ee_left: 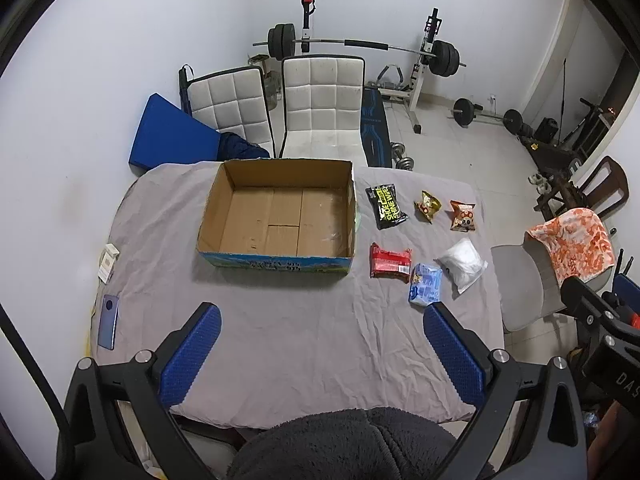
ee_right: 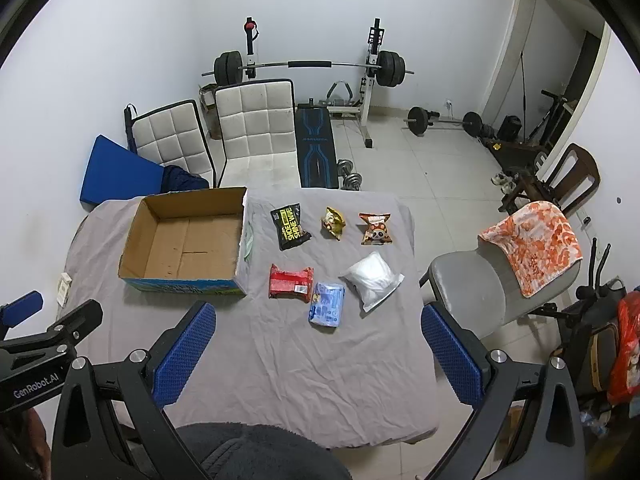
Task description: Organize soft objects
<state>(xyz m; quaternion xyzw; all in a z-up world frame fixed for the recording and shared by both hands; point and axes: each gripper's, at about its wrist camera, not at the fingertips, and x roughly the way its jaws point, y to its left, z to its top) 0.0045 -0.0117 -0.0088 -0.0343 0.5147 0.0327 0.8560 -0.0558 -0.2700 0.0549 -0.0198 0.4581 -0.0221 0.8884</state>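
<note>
Even, cool indoor light with soft shadows; sharp focus centrally, strong fisheye bending and black vignette at all clock positions.

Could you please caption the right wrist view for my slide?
Open right gripper above six soft packets lying beside an empty cardboard box.

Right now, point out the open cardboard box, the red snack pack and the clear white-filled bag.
Open cardboard box [ee_left: 276, 220]: left wrist view, bare inner floor.
Red snack pack [ee_right: 290, 282]: right wrist view, wrapper centre.
Clear white-filled bag [ee_right: 371, 275]: right wrist view, bag middle.
</note>
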